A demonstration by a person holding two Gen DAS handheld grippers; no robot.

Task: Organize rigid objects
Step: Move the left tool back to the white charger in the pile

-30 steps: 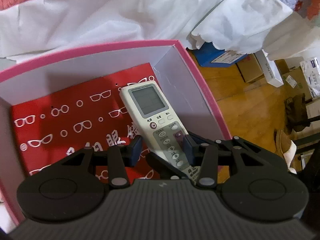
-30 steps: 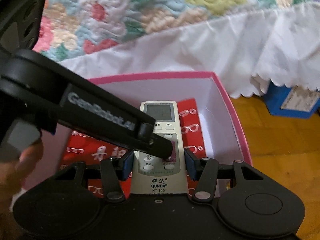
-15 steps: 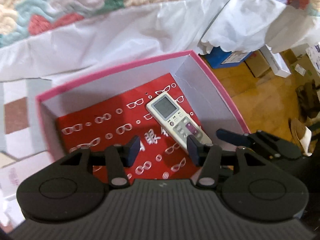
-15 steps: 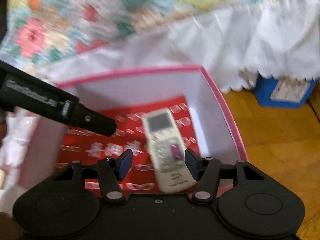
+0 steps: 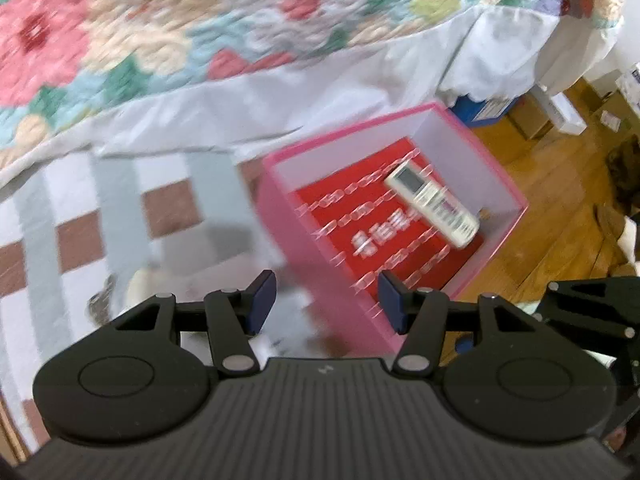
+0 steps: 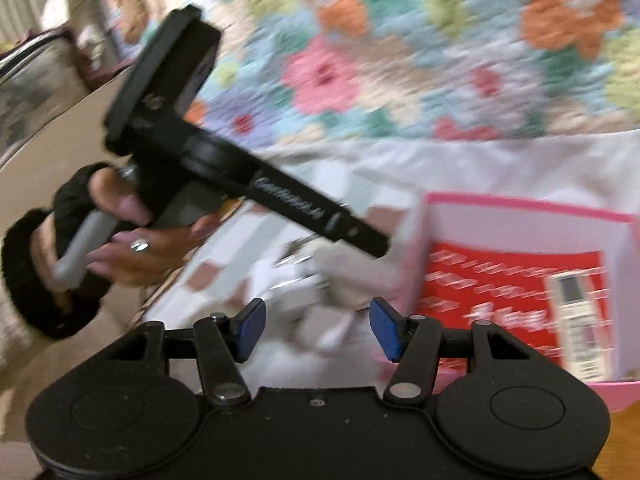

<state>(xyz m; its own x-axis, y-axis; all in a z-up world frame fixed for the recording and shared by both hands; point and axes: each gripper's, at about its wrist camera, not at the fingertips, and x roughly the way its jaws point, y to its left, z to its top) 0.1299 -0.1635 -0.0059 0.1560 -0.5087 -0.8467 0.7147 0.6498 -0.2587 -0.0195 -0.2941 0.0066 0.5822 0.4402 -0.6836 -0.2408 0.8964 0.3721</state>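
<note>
A white remote control (image 5: 432, 203) lies on a red printed card inside a pink box (image 5: 280, 216), seen up and right in the left wrist view. It also shows in the right wrist view (image 6: 580, 320) at the far right, in the same box (image 6: 520, 204). My left gripper (image 5: 326, 298) is open and empty, above the box's near left corner. My right gripper (image 6: 316, 330) is open and empty, left of the box over blurred pale objects (image 6: 320, 292). The left gripper's body shows in the right wrist view (image 6: 280, 200).
A checked white, grey and brown mat (image 5: 100, 216) lies left of the box. A floral quilt (image 5: 160, 28) with a white skirt hangs behind. Wooden floor (image 5: 560, 208) with small boxes is at the right. Blurred small items (image 5: 132, 284) lie on the mat.
Both grippers have pulled back up and swung left, away from the box. The remote stays lying in the box, let go. Both views are motion-blurred now.
</note>
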